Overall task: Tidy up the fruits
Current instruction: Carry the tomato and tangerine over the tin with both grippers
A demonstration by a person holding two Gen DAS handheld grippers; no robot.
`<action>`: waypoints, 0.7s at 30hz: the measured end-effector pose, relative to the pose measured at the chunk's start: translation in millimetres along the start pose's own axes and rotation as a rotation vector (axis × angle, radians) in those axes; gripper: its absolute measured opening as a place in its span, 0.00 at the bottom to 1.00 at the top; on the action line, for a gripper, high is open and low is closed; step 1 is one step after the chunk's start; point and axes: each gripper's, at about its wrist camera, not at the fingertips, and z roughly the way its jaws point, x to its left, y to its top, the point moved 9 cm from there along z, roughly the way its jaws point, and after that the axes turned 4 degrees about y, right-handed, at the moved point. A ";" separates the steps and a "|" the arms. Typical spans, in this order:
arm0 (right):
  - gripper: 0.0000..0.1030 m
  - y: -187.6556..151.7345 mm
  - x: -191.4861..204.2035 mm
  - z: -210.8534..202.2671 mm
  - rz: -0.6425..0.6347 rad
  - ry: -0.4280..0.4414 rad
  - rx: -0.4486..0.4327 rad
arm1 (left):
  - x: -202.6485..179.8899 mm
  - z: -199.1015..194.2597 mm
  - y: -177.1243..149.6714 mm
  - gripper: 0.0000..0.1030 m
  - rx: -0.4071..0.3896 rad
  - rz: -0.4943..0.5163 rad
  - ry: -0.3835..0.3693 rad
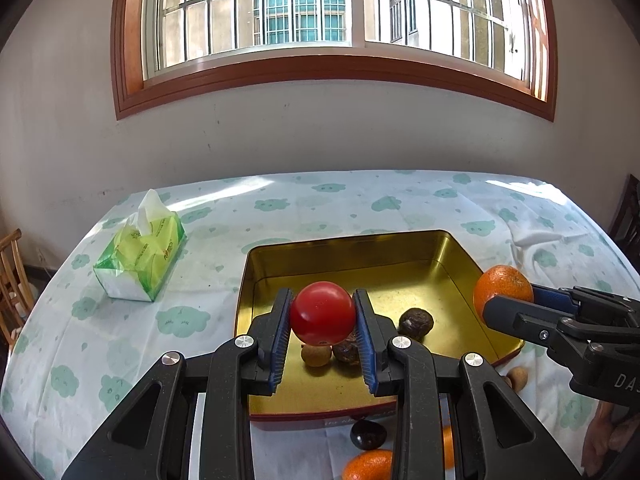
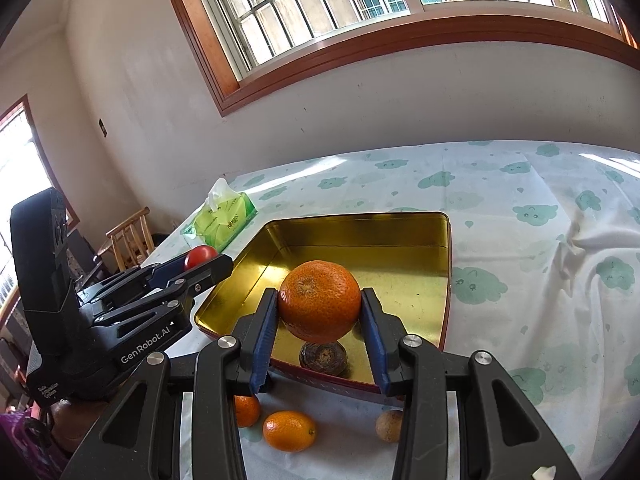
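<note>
Gold metal lines the tin point(image 1: 360, 256), an open tray with a red outer wall, sitting on the table near its front edge. My left gripper point(image 1: 323, 314) is clamped on a tomato point(image 1: 322, 313), held in the air above the tin's front half; it is round, so I can name no long axis or heading for it. My right gripper point(image 2: 319, 302) is clamped on a mandarin point(image 2: 319, 300), its stem scar facing up toward the camera, raised over the tin's front right part.

Inside the tin I count three fruits in the left view: two dark wrinkled ones point(image 1: 416, 322) and a small tan one point(image 1: 316, 354), all near the front wall.

On the cloth point(image 1: 120, 340) in front of the tin lie two kumquats point(image 2: 289, 431), the nearer lying with its long axis about parallel to the front edge, one tan fruit point(image 2: 389, 425) toward the right, and one dark fruit point(image 1: 368, 434) just beside the tin's front wall.

The table wears a white cloth printed with green clouds, creased toward the right edge. One green tissue pack point(image 1: 140, 250) stands near the back left corner. Behind is a white wall with a wood-framed barred window point(image 1: 320, 12); a wooden chair point(image 2: 130, 236) stands beyond the left edge.
</note>
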 end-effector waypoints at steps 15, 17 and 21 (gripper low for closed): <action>0.37 -1.1 -4.2 10.2 0.015 0.003 0.014 | 4.3 16.5 -5.4 0.31 0.020 -0.006 0.006; 0.37 -1.4 -4.3 11.4 0.015 0.003 0.015 | 4.4 16.8 -5.5 0.31 0.020 -0.006 0.006; 0.37 -1.8 -4.1 12.0 0.016 0.003 0.016 | 4.3 16.5 -4.9 0.31 0.020 -0.006 0.005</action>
